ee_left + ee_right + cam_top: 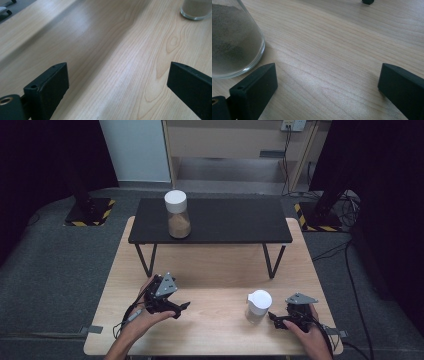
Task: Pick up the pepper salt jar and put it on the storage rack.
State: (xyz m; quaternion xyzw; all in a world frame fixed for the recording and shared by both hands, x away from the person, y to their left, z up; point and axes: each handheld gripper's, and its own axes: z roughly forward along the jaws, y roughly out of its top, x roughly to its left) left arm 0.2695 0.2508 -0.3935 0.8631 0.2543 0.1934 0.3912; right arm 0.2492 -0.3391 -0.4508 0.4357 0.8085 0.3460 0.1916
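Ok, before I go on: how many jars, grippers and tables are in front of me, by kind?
Jars with white lids: 2, the tall jar on the black shelf table and the short jar on the wooden table.
Grippers: 2, the left gripper and the right gripper, jaws apart.
Tables: 2, the wooden table and the black shelf table.
Total: 6.

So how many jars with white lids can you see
2. One jar stands on the black shelf at the back left; the other jar stands on the table, just beside the right gripper. Nothing seems hidden.

Two white-lidded jars: one on black shelf (210,220), one on table (215,270). Two tongs.
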